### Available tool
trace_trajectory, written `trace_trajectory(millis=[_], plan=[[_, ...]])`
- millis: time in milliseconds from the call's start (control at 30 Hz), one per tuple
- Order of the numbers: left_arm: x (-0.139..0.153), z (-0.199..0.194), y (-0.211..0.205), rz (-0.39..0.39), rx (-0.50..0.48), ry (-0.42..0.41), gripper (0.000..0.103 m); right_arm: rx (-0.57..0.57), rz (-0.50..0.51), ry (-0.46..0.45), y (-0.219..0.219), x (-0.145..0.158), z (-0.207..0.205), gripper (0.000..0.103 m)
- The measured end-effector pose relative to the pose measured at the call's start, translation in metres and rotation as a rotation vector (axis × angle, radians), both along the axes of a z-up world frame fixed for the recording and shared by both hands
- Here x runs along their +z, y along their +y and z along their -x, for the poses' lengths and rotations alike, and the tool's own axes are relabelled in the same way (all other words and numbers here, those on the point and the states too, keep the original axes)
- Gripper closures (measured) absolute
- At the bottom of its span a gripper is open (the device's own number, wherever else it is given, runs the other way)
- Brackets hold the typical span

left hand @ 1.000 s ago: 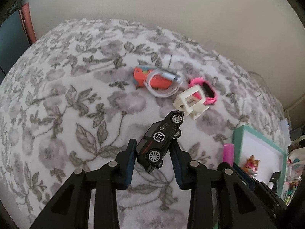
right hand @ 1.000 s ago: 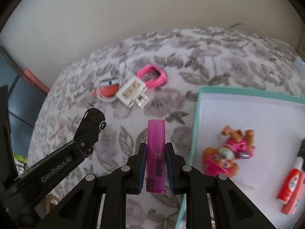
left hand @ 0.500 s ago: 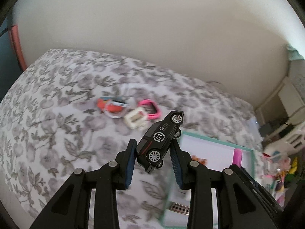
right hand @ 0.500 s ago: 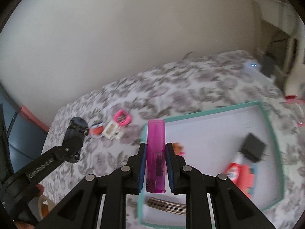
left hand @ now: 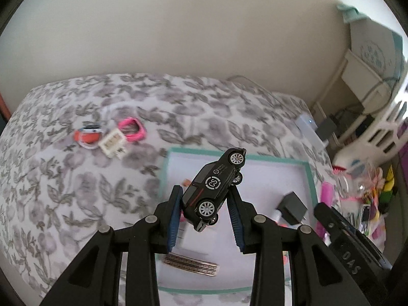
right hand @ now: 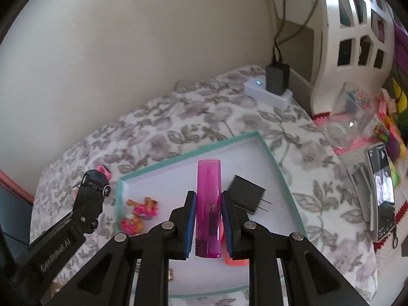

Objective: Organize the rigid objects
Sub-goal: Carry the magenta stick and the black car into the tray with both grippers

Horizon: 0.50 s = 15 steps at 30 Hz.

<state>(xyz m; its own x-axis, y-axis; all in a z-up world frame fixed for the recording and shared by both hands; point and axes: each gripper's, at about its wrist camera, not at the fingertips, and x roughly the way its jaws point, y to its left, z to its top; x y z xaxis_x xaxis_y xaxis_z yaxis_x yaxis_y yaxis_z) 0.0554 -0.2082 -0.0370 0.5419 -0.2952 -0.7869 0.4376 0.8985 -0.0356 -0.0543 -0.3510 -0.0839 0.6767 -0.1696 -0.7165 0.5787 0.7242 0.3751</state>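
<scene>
Left wrist view
- My left gripper (left hand: 205,204): clenched on the car (left hand: 213,187), which sits tilted between the pads, nose up and to the right.
- Car position: held above the tray (left hand: 309,176), over its near-left part.
- Tray contents: charger (left hand: 292,207), striped strip (left hand: 191,264).
- Far left on the cloth (left hand: 63,178): orange item (left hand: 88,136), white block (left hand: 112,142), pink band (left hand: 132,130), close together.

Right wrist view
- My right gripper (right hand: 207,218): clenched on the lighter (right hand: 207,204), upright between the pads.
- Lighter position: above the tray (right hand: 271,158) middle.
- In the tray: charger (right hand: 246,196) just right of the lighter, figures (right hand: 139,214) at left.
- Left gripper (right hand: 88,199): at the tray's left edge, grasping the car (right hand: 95,179).
</scene>
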Motion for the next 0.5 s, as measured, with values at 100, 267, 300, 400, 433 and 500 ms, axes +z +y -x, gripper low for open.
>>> trace_trajectory(millis=[100, 267, 300, 400, 433, 500], plan=[[-0.013, 0.006, -0.015, -0.032, -0.030, 0.007, 0.066, -0.001, -0.025, 0.048, -0.005, -0.013, -0.004, 0.082], [-0.045, 0.004, -0.020, -0.058, -0.036, 0.080, 0.066, 0.010, -0.042, 0.102, -0.006, -0.028, -0.010, 0.082], [-0.049, 0.003, -0.019, -0.057, -0.034, 0.099, 0.066, 0.011, -0.043, 0.103, -0.006, -0.029, -0.011, 0.082], [-0.055, 0.000, -0.017, -0.052, -0.028, 0.116, 0.066, 0.015, -0.038, 0.112, -0.005, -0.030, -0.013, 0.082], [-0.056, -0.001, -0.015, -0.046, -0.026, 0.119, 0.066, 0.016, -0.039, 0.115, -0.005, -0.031, -0.013, 0.082], [-0.056, -0.001, -0.013, -0.037, -0.020, 0.126, 0.066, 0.018, -0.038, 0.122, -0.005, -0.032, -0.015, 0.082]])
